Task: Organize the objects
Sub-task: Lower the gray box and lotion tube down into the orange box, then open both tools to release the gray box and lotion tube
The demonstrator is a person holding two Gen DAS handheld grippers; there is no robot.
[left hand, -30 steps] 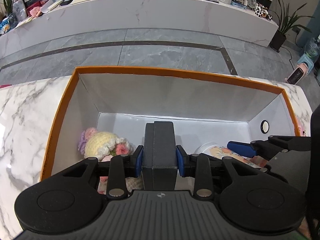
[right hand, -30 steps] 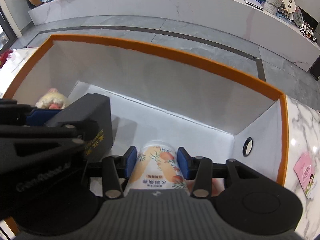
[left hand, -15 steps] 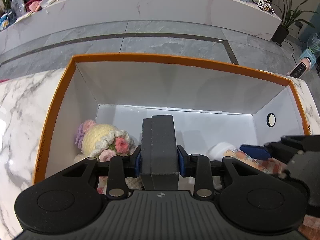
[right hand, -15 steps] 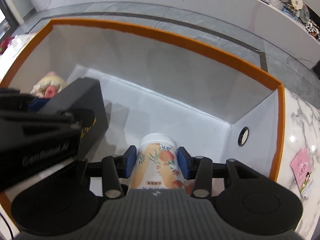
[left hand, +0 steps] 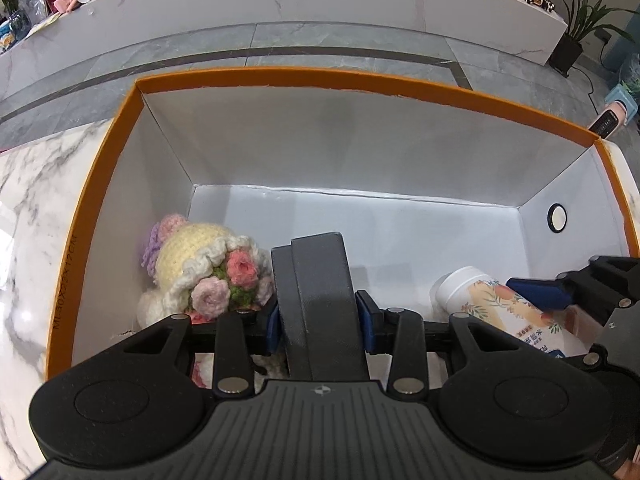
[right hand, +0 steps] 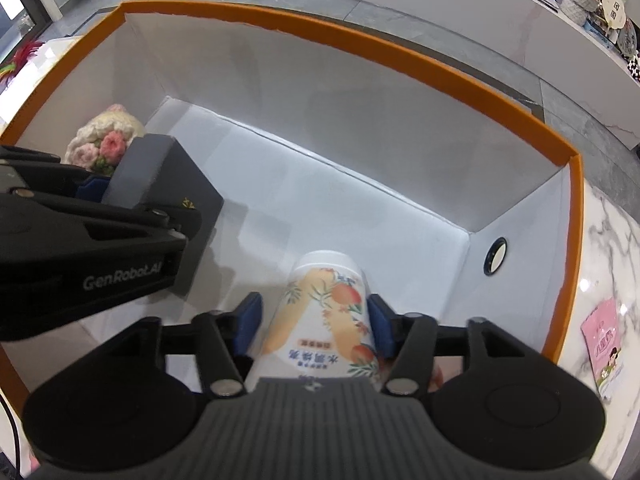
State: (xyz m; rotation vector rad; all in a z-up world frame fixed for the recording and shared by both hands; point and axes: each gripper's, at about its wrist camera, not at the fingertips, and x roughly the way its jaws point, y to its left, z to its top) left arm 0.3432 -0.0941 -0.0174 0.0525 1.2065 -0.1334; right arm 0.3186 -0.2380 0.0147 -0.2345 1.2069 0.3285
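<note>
An orange-rimmed white box (left hand: 340, 80) lies open under both grippers. My left gripper (left hand: 320, 324) reaches into it with a dark grey box (left hand: 320, 292) between its pads. The jaws are opening, but the pads still look pressed against its sides. The dark grey box (right hand: 160, 184) leans next to a crocheted flower toy (left hand: 200, 268) in the left corner. My right gripper (right hand: 314, 320) straddles a white bottle with a peach print (right hand: 320, 320) lying on the box floor. Its jaws are opening, and a gap shows beside the left pad.
The right wall of the orange-rimmed box has a round hole (right hand: 496, 256). A pink leaflet (right hand: 604, 348) lies on the marble table (left hand: 32, 200) to the right of the box. Beyond the box are grey floor tiles and a long white counter.
Both grippers have tipped further down into the box. The right gripper's jaws have spread away from the bottle, which now lies on the floor. The dark box sits lower beside the toy.
</note>
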